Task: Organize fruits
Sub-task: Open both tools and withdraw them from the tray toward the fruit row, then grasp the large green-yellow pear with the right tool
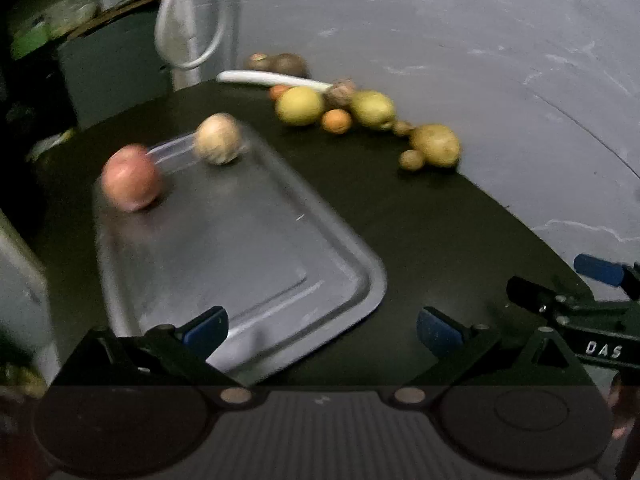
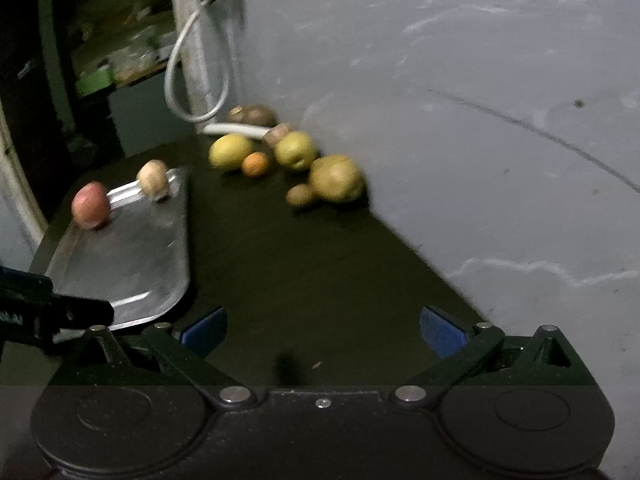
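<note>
A metal tray (image 1: 240, 248) (image 2: 132, 256) lies on the dark table and holds a red apple (image 1: 130, 178) (image 2: 91, 205) and a pale round fruit (image 1: 218, 139) (image 2: 153, 179) at its far end. A loose pile sits at the back: two yellow-green fruits (image 1: 300, 106) (image 1: 372, 109), a small orange (image 1: 337, 121) (image 2: 255, 164), a large tan fruit (image 1: 436, 145) (image 2: 336, 179) and small brown ones (image 1: 412, 159). My left gripper (image 1: 322, 332) is open and empty over the tray's near corner. My right gripper (image 2: 322, 330) is open and empty over bare table; it also shows in the left wrist view (image 1: 560, 280).
A white stick-like object (image 1: 272, 79) and dark round items (image 1: 280, 63) lie behind the pile. A white cable loop (image 1: 188, 20) hangs at the back. The table edge runs along the right, with grey floor (image 1: 480, 60) beyond. Cluttered shelves stand at the left.
</note>
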Tool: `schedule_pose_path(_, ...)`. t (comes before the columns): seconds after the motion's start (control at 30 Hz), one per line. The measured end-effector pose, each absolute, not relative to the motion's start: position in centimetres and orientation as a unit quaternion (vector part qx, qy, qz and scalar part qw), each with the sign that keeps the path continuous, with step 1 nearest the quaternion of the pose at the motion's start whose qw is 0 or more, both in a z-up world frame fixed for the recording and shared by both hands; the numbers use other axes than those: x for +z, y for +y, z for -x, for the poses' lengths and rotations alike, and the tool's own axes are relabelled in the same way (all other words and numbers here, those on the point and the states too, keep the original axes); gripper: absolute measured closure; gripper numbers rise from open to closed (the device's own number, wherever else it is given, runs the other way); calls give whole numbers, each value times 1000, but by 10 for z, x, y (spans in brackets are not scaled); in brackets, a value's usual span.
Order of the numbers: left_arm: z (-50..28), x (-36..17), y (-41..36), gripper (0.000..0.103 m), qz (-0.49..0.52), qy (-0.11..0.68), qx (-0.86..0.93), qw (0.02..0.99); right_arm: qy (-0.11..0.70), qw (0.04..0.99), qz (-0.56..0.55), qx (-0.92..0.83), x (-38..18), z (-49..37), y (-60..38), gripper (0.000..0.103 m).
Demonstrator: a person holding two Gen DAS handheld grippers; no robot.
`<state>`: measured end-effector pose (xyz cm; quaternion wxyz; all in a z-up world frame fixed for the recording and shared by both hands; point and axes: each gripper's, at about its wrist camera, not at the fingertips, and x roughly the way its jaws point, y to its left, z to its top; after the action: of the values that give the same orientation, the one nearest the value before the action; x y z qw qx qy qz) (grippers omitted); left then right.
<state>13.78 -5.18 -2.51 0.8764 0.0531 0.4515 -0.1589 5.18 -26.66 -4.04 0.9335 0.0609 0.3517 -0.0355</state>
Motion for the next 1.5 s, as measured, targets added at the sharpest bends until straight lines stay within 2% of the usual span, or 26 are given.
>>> schedule_pose_path(0.2,-176,-24,-92,1,-117,413,-203,880,341,934,-91,-56,-35,-77,-285,1)
schedule_pose_path(0.43,-221,-36,-122,1,-200,347,-274,874,335,921,-175,-90,-28,-118,-292,1)
schedule_pose_path(0.7,-264,-59,-140,1,-234,306,-348,855,335,891,-281,-125,-24,-170,-292,1)
schedule_pose_path(0.87,-277,-68,-153,4,-246,295,-388,838,343,878,-303,-142,-28,-192,-297,1)
schedule_pose_path(1.27,-299,-93,-176,30,-241,325,-434,805,351,859,-332,-172,-43,-210,-314,2)
schedule_pose_path(1.5,-308,-102,-179,57,-223,341,-444,798,359,852,-344,-165,-52,-218,-310,10)
